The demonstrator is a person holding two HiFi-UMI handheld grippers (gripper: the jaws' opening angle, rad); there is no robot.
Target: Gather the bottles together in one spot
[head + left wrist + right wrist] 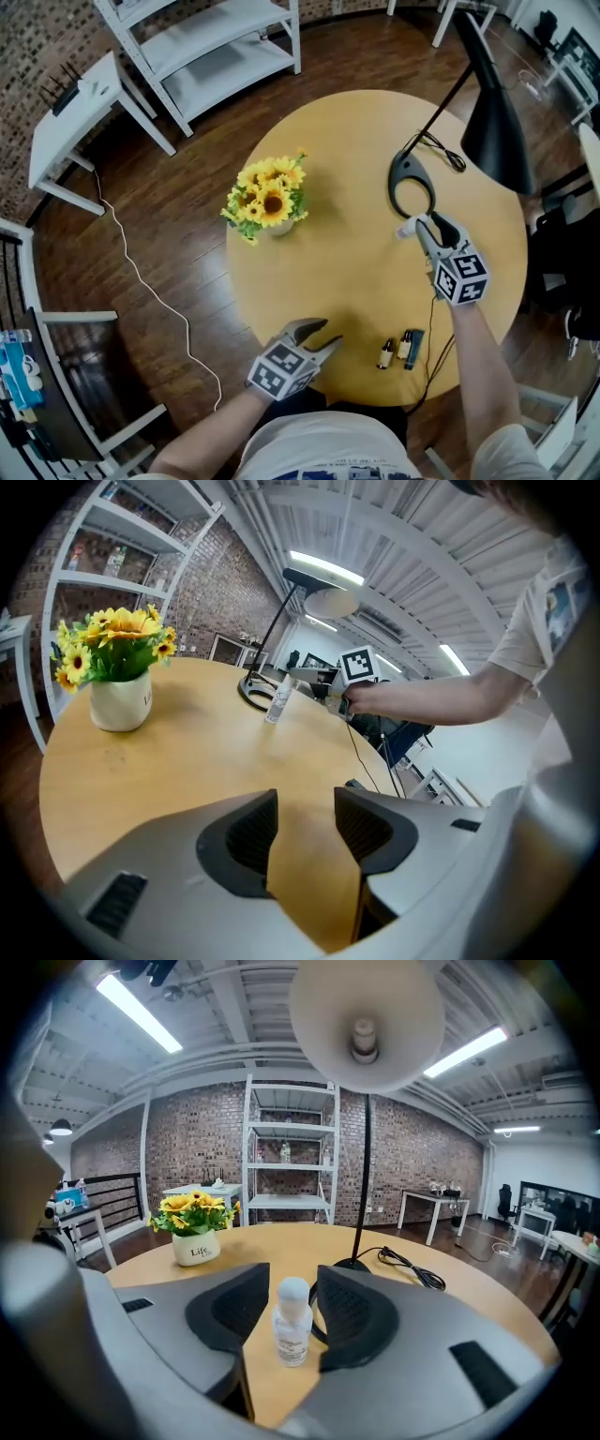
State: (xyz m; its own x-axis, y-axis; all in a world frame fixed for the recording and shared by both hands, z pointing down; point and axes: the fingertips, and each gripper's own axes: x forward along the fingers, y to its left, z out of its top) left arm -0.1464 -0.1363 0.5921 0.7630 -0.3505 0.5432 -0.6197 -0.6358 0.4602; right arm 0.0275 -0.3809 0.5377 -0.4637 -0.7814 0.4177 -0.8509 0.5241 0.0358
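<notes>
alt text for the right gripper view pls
A small clear bottle with a white cap stands upright on the round wooden table between the right gripper's open fingers, untouched. Behind it: a lamp base with its cable, a vase of sunflowers at left, white shelving against a brick wall.

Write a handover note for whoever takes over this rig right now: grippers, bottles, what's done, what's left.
Left gripper: open and empty, over the near edge of the table.
Right gripper: open. An upright clear bottle stands between its jaws, pads not pressing it, beside the lamp base.
Other bottles: two small bottles sit side by side near the table's front edge, next to a dark object I can't identify.
Done: those two are together.
Left: grip the clear bottle and set it with them.
</notes>
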